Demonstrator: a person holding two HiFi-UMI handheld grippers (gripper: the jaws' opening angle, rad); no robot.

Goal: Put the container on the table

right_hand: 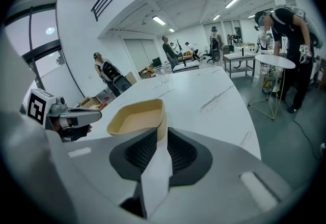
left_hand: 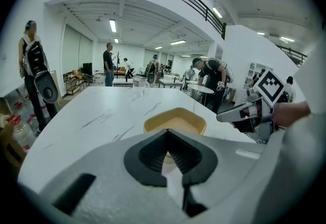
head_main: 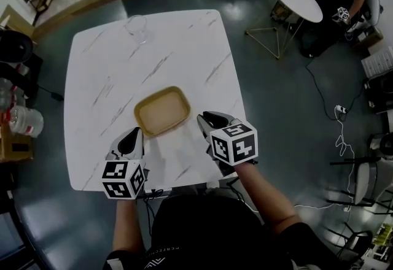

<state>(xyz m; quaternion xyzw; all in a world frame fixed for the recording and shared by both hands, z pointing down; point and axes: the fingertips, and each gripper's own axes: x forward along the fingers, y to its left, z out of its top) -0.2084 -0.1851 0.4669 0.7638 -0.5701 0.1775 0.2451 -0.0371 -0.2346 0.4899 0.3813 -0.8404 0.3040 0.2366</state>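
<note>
The tan container [head_main: 163, 109] rests on the table [head_main: 104, 78], apparently delivered. Both stand clear, empty: left gripper [head_main: 134, 134], 8 o'clock, pressed together; right gripper [head_main: 204, 119], 3 o'clock, slightly spread.

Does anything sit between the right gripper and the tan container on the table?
Nothing visible does. The container rests on the white table, and only bare tabletop separates it from the right gripper. The glass stands far off.

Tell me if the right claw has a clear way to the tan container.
Likely yes: the right claw hovers just off the container's right rim, jaws a little apart, with only bare table between them and nothing blocking.
</note>
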